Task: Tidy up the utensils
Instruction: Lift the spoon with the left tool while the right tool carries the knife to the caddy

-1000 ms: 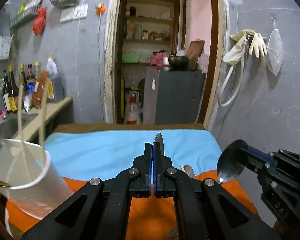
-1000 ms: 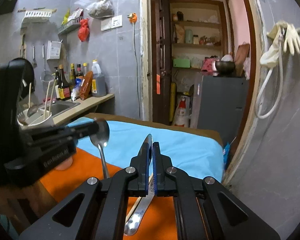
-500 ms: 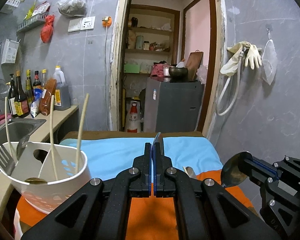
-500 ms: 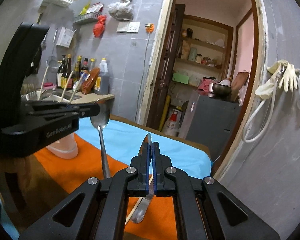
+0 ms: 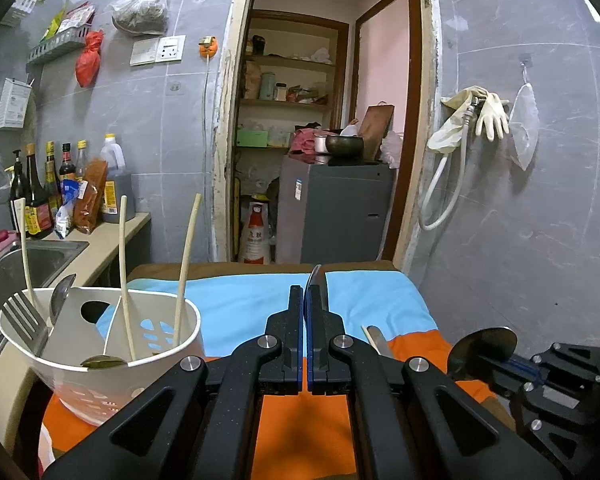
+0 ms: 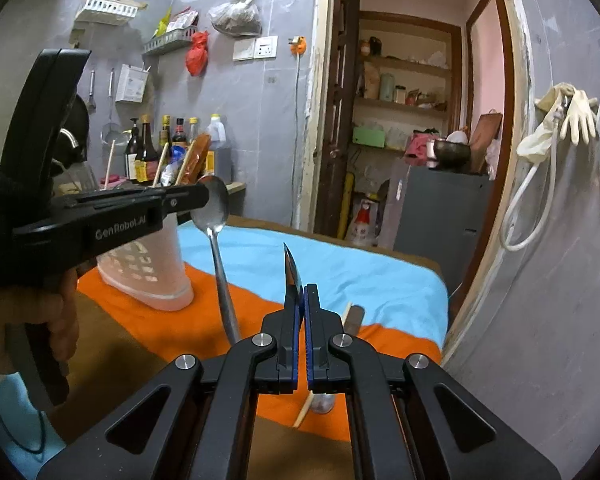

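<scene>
Left wrist view: left gripper (image 5: 304, 304) pinches a spoon (image 6: 216, 216); right gripper (image 6: 302, 300) pinches another spoon (image 5: 482, 350); white utensil holder (image 5: 100, 364) at 9 o'clock.

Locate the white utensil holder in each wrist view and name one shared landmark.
Left wrist: holder at lower left, on the orange cloth, utensils standing in it.
Right wrist: holder at middle left, partly behind the left gripper.
Shared landmark: grey cabinet in the doorway, right of centre in the right view too.
</scene>
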The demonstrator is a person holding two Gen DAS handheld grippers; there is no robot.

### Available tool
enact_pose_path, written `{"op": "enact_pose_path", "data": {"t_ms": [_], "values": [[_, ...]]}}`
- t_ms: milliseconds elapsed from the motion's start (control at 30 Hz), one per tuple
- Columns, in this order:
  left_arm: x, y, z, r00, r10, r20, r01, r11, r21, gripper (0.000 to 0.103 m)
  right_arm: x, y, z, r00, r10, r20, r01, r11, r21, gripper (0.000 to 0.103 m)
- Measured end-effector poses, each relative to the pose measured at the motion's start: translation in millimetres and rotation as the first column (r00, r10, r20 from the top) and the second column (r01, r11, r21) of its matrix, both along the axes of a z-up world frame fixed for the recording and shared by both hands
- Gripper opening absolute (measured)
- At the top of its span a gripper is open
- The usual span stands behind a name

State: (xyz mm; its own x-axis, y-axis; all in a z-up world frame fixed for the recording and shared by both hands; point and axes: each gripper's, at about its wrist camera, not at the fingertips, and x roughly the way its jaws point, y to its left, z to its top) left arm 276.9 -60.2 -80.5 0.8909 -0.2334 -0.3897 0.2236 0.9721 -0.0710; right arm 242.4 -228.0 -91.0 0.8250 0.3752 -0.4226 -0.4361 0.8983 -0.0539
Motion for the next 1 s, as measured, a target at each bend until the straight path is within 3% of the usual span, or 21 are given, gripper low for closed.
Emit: {"op": "enact_pose_path", "data": {"t_ms": [400, 633, 833, 1000], "values": [[-5.3, 7.6, 2.0, 1.000, -0.013, 0.005, 0.013, 1.000, -0.006, 0.000, 7.6, -0.4, -8.3, 0.997, 0.016, -0.075, -0.007, 0.994, 0.110, 0.003], [-7.5, 10.6, 2.5, 1.000, -0.017, 0.000, 0.017, 1.000, -0.014, 0.000, 2.1, 0.2, -6.9, 0.998, -0.004, -0.056, 0.012, 0.990, 0.140, 0.001], [-12.6, 10.1, 11.4, 1.000, -0.014, 0.025, 0.014, 1.000, -0.010, 0.000, -10.7, 8.9, 7.7, 0.999, -0.030, 0.010, 0.029, 0.995, 0.095, 0.001], [-18.6, 13.9, 27.8, 0.999, -0.012, 0.044, 0.012, 1.000, -0.003, 0.000, -12.3, 7.7, 24.4, 0.998, -0.064, 0.020, 0.061, 0.990, 0.123, 0.001]]}}
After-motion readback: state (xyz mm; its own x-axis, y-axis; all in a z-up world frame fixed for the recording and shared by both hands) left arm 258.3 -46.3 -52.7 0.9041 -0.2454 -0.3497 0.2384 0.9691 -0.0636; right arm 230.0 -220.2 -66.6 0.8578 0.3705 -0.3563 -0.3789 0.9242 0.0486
